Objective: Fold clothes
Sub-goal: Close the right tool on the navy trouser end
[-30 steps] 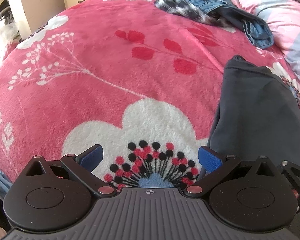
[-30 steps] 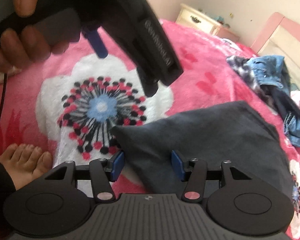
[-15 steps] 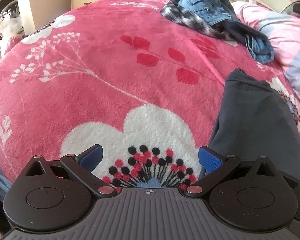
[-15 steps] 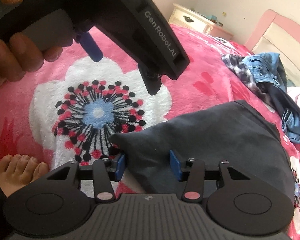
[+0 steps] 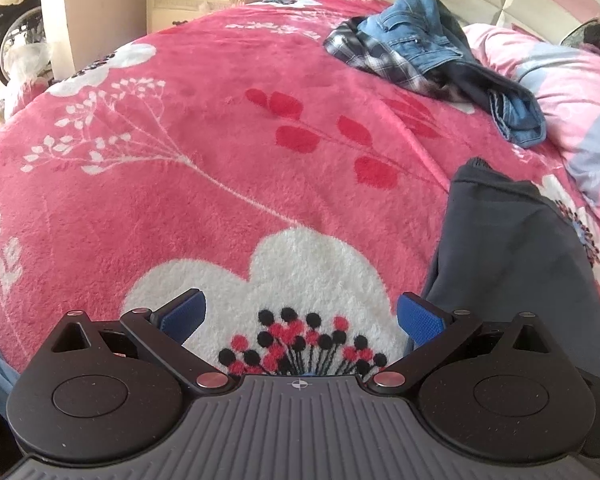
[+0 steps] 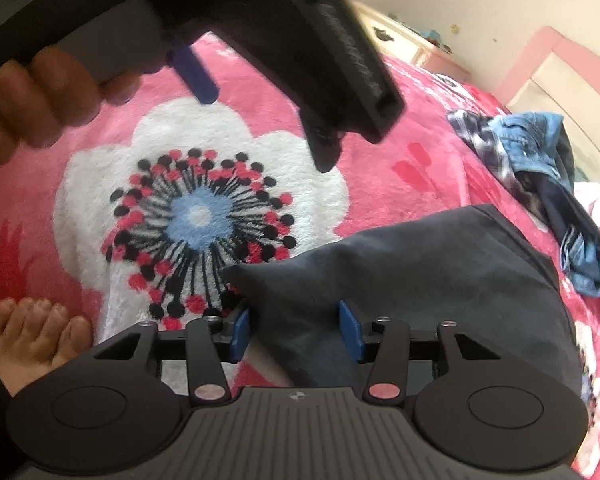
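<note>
The dark grey garment [image 6: 428, 280] lies on the pink flowery blanket [image 5: 220, 160], on my right side, with one corner poking toward the big white flower [image 6: 200, 216]. My right gripper [image 6: 296, 330] sits right over that corner. Its blue fingers [image 6: 242, 334] are closing in, and the cloth is between them, but I don't think they press it yet.

My left gripper [image 5: 300, 316] hovers above the flower with its fingers spread wide and nothing between them (the garment's edge is just beside its right finger).

The cloth looks soft and thick, like a sweatshirt. I think it will be floppy and will sag when I lift it, not stiff at all. It should not slip much on this fuzzy blanket. It won't break. The best spots to grab are the corners and the edge.

Far off lies a heap of jeans [image 5: 416, 36] and a checked shirt [image 5: 376, 60].
</note>
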A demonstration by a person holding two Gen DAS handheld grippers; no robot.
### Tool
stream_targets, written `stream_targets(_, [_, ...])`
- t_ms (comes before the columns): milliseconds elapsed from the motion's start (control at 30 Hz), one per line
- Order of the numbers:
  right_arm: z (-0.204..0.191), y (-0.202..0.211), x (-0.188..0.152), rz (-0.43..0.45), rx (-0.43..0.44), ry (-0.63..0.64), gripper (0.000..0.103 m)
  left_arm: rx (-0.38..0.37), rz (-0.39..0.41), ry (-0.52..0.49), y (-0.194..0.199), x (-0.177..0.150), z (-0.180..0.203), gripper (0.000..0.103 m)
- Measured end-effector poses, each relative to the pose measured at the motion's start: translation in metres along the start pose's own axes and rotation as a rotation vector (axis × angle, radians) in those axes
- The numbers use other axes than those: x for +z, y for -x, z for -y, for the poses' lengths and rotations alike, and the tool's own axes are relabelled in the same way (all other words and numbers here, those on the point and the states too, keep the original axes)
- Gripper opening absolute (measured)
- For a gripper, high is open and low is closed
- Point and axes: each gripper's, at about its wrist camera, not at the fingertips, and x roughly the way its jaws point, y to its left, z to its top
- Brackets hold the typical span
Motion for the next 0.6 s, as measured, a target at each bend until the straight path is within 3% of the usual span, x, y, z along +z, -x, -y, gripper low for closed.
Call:
stream_targets(133, [0.021, 0.005, -0.002, 0.012, 0.025, -0.182, 0.012, -0.100, -0.039, 0.075, -0.002, 0.001, -0.015, 0.103])
stream_targets(233, [0.042, 0.008, -0.005, 0.020, 0.053, -0.347, 0.010, -0.136, -0.055, 0.138, -0.005, 0.001, -0.026, 0.103])
stream_targets(433, [0.091, 0.023, -0.019, 0.063, 0.122, -0.666, 0.009, -0.182, -0.071, 0.170, -0.006, 0.003, -0.029, 0.103])
stream_targets(600, [0.116, 0.034, -0.032, 0.089, 0.155, -0.824, 0.009, -0.273, -0.099, 0.242, -0.013, 0.007, -0.028, 0.102])
